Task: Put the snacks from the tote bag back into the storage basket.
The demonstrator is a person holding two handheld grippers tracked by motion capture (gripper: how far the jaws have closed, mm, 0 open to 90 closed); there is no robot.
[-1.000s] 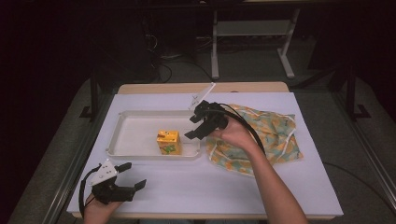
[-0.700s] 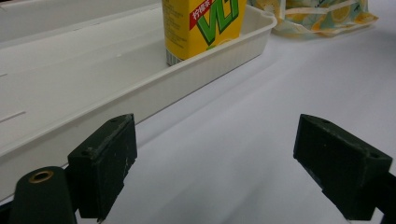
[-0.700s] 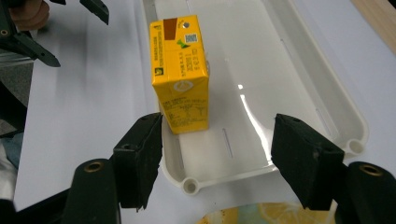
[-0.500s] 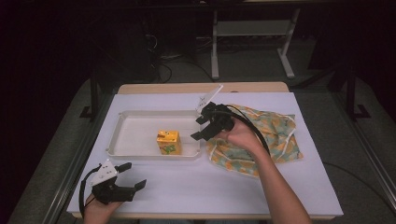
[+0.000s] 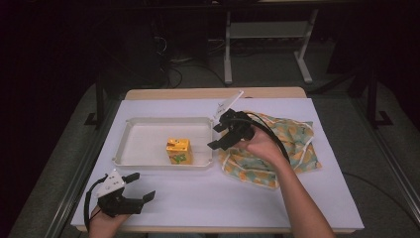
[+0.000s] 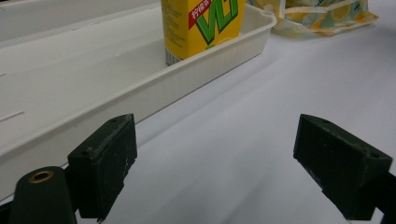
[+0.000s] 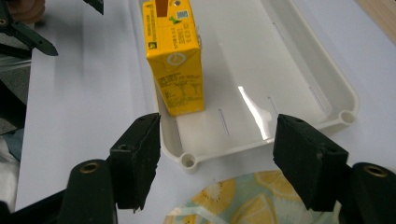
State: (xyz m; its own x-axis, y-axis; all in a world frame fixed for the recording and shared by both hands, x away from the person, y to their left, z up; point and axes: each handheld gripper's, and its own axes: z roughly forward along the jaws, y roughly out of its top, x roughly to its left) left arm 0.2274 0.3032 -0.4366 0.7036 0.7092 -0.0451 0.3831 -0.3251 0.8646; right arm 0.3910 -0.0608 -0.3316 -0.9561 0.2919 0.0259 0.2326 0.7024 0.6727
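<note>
Carton placed: the yellow juice carton (image 5: 179, 151) stands upright in the white tray (image 5: 148, 130). The right claw (image 5: 224, 136), jaws just opening further and empty, hovers above the fruit-print bag (image 5: 292, 144). Next move: reach into the bag. The left claw (image 5: 132, 187) rests open on the desk (image 5: 223, 193).

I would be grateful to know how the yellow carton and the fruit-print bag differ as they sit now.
The yellow carton stands upright inside the white tray; the fruit-print bag lies flat and crumpled on the table beside the tray. The carton is rigid and boxy, the bag soft cloth. Neither is gripped by a tool.
</note>
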